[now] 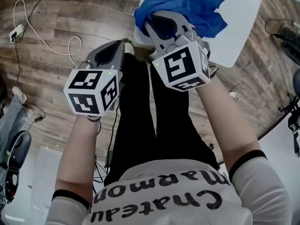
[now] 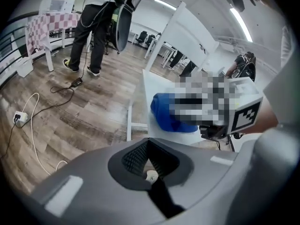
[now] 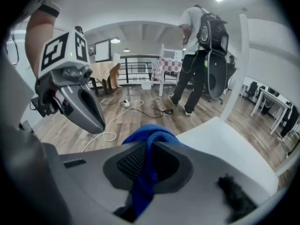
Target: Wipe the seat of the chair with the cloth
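Note:
The white chair seat (image 1: pixel 241 18) is at the top of the head view, with a bunched blue cloth (image 1: pixel 187 6) lying on its near left part. My right gripper (image 1: pixel 152 22) is shut on the cloth at the seat's near edge. In the right gripper view a fold of blue cloth (image 3: pixel 150 135) runs up between the closed jaws of the right gripper (image 3: pixel 145 165), and the seat (image 3: pixel 225 149) spreads out to the right. My left gripper (image 1: pixel 123 43) hangs over the wood floor left of the chair, shut and holding nothing, its jaws (image 2: pixel 152 161) closed together.
A white cable (image 1: pixel 47 43) and a power strip (image 1: pixel 16 32) lie on the floor at left. A person with a backpack (image 3: pixel 199 46) stands beyond the chair. The chair's back (image 2: pixel 187 32) rises at the far side. A checkered table (image 2: pixel 47 25) stands further off.

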